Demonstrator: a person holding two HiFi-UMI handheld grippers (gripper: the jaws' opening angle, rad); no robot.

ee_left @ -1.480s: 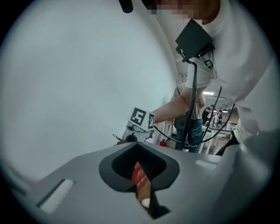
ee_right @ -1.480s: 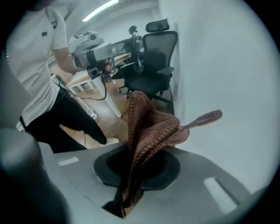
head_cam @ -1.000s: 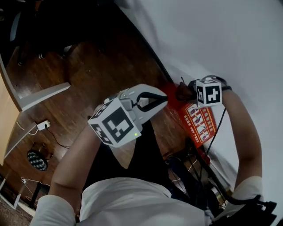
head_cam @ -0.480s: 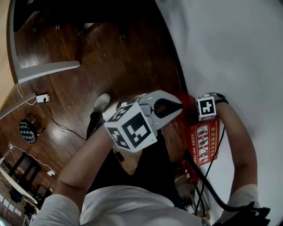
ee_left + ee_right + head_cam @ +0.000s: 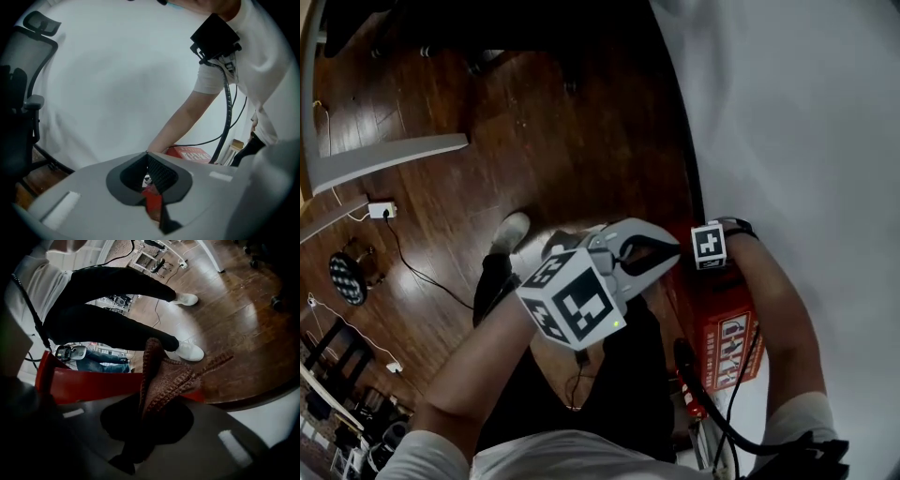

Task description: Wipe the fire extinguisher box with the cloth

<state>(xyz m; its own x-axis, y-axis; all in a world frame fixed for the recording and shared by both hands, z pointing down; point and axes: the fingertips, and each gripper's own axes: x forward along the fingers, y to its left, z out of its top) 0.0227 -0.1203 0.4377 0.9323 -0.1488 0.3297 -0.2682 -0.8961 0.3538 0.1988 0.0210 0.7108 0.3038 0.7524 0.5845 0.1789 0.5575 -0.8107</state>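
Observation:
The red fire extinguisher box (image 5: 729, 342) stands against the white wall at the right; its top also shows in the right gripper view (image 5: 89, 385) and beyond the left jaws (image 5: 190, 153). My right gripper (image 5: 149, 397) is shut on a brown ribbed cloth (image 5: 166, 378), which lies over the box's top edge. Its marker cube (image 5: 708, 246) sits just above the box. My left gripper (image 5: 673, 255) hovers beside it, jaws shut with nothing between them (image 5: 147, 154).
Dark wooden floor (image 5: 534, 141) spreads to the left, with a grey desk leg (image 5: 384, 159) and a power strip with cable (image 5: 382, 210). The person's dark trouser legs and white shoes (image 5: 190, 351) stand close to the box. Black cables (image 5: 727, 412) hang beside the box.
The right gripper with the cloth has shifted slightly left and down along the box. The head view has swung, so the box now sits lower. The left gripper stays shut beside it.

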